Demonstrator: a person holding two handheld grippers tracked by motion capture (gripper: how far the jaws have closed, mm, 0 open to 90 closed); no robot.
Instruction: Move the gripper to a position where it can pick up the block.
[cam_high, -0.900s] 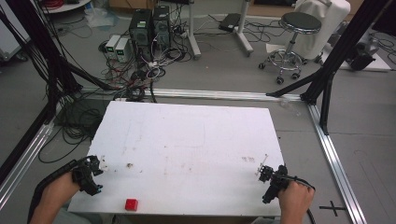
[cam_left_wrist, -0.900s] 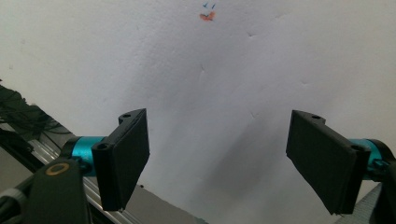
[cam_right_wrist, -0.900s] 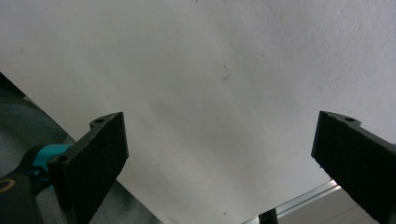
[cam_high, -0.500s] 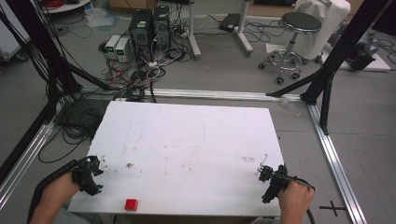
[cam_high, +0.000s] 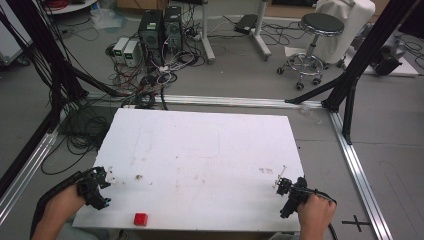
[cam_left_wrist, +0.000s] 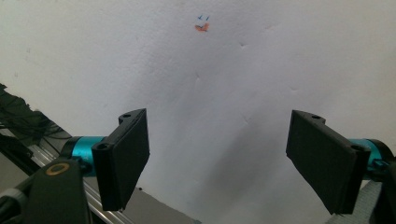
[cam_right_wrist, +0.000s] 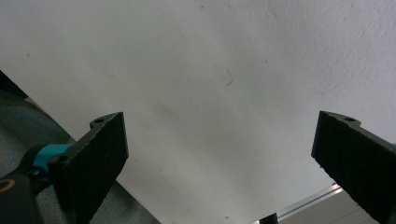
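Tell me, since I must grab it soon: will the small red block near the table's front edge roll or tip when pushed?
The red block looks boxy and low, so it would probably slide rather than roll. It seems small, so likely light. It sits near the table's front edge, so a push could knock it off.

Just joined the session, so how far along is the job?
Nothing looks done. The red block sits untouched near the table's front edge. The left tool and the right tool are both open and empty at the sides. Everything is left.
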